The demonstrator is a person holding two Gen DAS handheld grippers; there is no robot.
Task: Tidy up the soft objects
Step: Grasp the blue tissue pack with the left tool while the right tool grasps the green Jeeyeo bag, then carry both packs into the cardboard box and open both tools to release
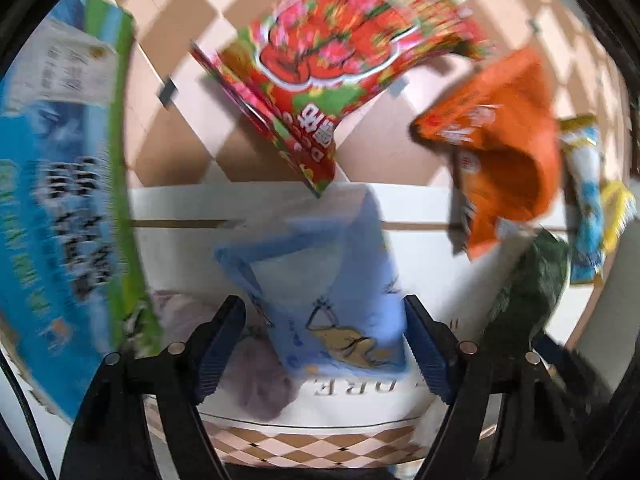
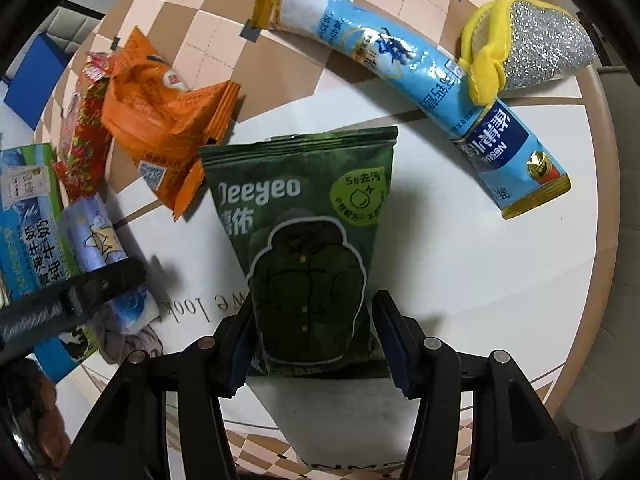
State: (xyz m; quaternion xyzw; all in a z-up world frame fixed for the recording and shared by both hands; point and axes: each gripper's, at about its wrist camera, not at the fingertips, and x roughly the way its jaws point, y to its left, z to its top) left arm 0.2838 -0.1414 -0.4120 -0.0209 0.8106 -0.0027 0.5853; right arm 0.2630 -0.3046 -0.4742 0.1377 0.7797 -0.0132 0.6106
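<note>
Left wrist view, blurred. The left gripper [image 1: 324,344] points steeply down over a white mat [image 1: 440,208] on a checkered table [image 1: 180,152]. A light blue pack [image 1: 340,312] printed with a cartoon bird lies between its fingers [image 1: 218,344]; a gap shows on each side, so the jaws are released and not pressing it. A greyish cloth [image 1: 260,384] lies partly under the pack. A blue-green carton [image 1: 52,200] stands along the left of the view. A red snack bag [image 1: 340,60] lies beyond the mat's far edge, and an orange bag [image 1: 504,152] overlaps that edge to the right.

Right wrist view. The right gripper [image 2: 316,340] points steeply down over a dark green pouch [image 2: 304,232] lying flat near the middle of the mat [image 2: 480,280]. The pouch's near end sits between the fingers [image 2: 390,344]. The left pad appears to touch its edge, while a narrow gap shows at the right pad; whether the jaws clench it cannot be told. The orange bag [image 2: 160,120] rests at the mat's far left, just beside the pouch's top corner. The red bag [image 2: 84,128] lies left of it. A long blue sachet [image 2: 400,68] runs across the mat's far right corner, with a yellow and silver scourer [image 2: 532,44] resting on it. The left gripper [image 2: 80,284] appears at the left edge over the blue pack [image 2: 96,236].
</note>
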